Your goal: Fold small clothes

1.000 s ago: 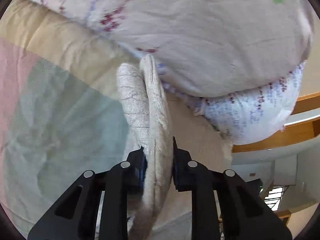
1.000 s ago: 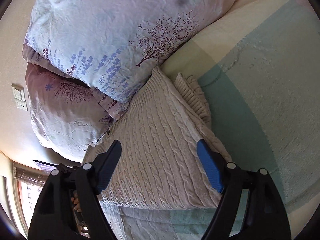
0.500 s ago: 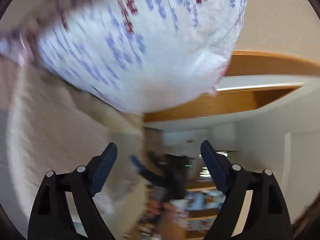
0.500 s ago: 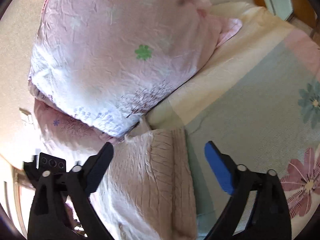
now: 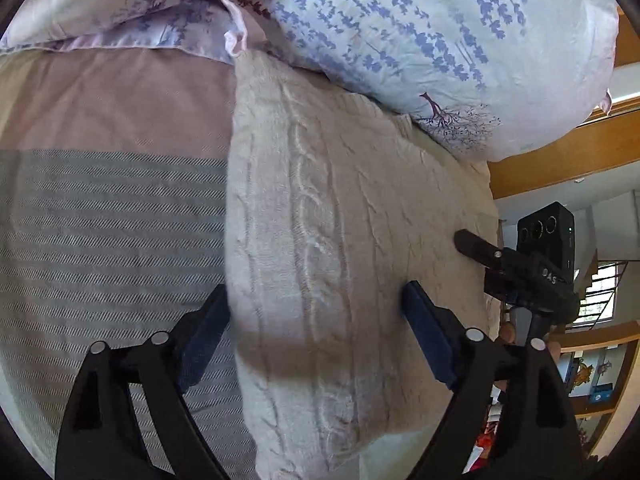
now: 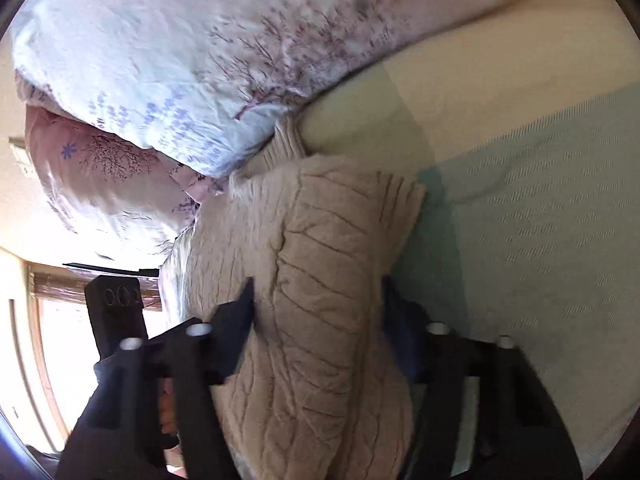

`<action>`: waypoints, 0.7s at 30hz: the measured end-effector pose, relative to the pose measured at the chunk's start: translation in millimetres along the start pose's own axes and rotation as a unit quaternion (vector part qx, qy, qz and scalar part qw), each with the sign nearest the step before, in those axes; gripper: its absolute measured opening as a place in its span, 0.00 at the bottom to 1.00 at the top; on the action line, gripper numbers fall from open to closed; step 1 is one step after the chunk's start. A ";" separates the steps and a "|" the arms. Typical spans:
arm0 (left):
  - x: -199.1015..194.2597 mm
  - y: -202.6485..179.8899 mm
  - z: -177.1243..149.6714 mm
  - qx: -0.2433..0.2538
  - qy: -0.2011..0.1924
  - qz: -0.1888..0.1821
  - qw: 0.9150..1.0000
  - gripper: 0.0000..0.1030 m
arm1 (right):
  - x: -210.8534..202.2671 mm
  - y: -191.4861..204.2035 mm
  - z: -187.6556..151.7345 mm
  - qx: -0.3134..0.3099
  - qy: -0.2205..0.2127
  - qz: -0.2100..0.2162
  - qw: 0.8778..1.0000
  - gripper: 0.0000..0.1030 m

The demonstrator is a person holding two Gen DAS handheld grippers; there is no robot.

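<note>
Now both tools spread wide — left tool point(image 5: 316, 312), right tool point(image 6: 318, 304) — straddling sweater point(image 5: 340, 260).

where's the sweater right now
The sweater lies folded on the bed, its far end tucked against the floral pillow. In both wrist views it sits between the open fingers of the left gripper and right gripper.

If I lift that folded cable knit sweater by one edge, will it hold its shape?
Probably not. The sweater is thick soft knit that wrinkles and bulges between the right gripper fingers, so it likely droops and unfolds. Its textured surface should grip well, not slip.
</note>
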State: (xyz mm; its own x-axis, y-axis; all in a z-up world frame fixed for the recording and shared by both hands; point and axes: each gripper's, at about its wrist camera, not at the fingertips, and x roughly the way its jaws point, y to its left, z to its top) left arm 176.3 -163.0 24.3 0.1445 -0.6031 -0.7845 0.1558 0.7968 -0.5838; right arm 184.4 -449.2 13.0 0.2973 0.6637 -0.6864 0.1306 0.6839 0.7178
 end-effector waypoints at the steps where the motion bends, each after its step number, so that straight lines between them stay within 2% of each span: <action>1: 3.5 -2.9 0.8 0.002 0.001 -0.004 1.000 0.87 | -0.3 -1.5 2.2 0.004 -0.008 0.006 1.000 0.41; 2: 2.6 -5.3 -3.1 0.003 -0.005 -0.004 1.000 0.88 | -1.7 -2.6 3.1 0.004 -0.017 0.008 1.000 0.39; 3: 3.9 -6.0 -3.0 0.000 -0.005 -0.005 1.000 0.85 | -2.0 -1.0 5.2 0.001 -0.026 0.005 1.000 0.38; 4: 4.1 -6.2 -3.4 -0.003 -0.015 -0.005 1.000 0.76 | -1.8 1.1 6.2 -0.003 -0.034 0.004 0.999 0.37; 6: 8.0 0.6 0.1 -0.019 -0.018 -0.018 1.000 0.49 | -0.6 -1.0 4.0 0.017 -0.042 0.020 0.999 0.37; 7: 3.1 3.9 -0.2 -0.022 -0.021 -0.035 0.999 0.42 | -2.5 -1.9 1.7 0.028 -0.047 0.032 0.998 0.36; 8: -6.0 6.3 -0.9 -0.018 -0.020 -0.052 0.998 0.38 | -5.6 1.0 -0.3 0.035 -0.051 0.045 0.997 0.35; 10: -24.9 8.2 -4.6 -0.005 -0.016 -0.074 0.997 0.36 | -4.6 12.7 -8.5 0.039 -0.052 0.074 0.995 0.35; 13: -69.9 18.4 -13.8 0.021 -0.038 -0.062 0.997 0.37 | 16.2 41.7 -15.8 0.024 -0.027 0.106 0.994 0.34; 15: -86.3 33.4 -11.2 0.025 -0.052 -0.025 0.998 0.40 | 36.7 60.6 -14.1 0.013 -0.008 0.109 0.994 0.34; 16: -88.7 38.5 -7.8 0.031 -0.056 0.018 0.998 0.49 | 52.8 71.4 -11.6 0.001 0.001 0.084 0.996 0.36; 17: -92.7 44.9 -4.0 0.043 -0.066 0.086 0.993 0.57 | 66.9 79.8 -8.7 -0.010 0.004 0.043 0.999 0.38; 18: -97.6 50.9 -3.2 0.046 -0.077 0.146 0.985 0.57 | 75.8 85.3 -6.6 -0.021 0.003 0.003 1.000 0.41; 19: -103.8 52.5 -5.1 0.045 -0.085 0.183 0.978 0.57 | 81.1 90.5 -4.5 -0.022 -0.001 -0.031 0.999 0.49; 20: -116.0 53.0 -11.3 0.043 -0.101 0.189 0.976 0.59 | 78.3 93.0 -5.5 -0.009 -0.016 -0.033 0.999 0.51; 21: -130.5 52.3 -20.9 0.043 -0.122 0.178 0.975 0.69 | 71.1 94.5 -7.5 0.000 -0.034 -0.026 0.999 0.53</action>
State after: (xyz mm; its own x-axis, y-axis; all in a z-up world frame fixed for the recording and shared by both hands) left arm 145.2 -41.9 91.8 0.4319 -0.2889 -0.8544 0.1340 0.9574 -0.2559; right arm 210.8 -335.0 31.2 0.3538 0.6058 -0.7126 0.1475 0.7162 0.6821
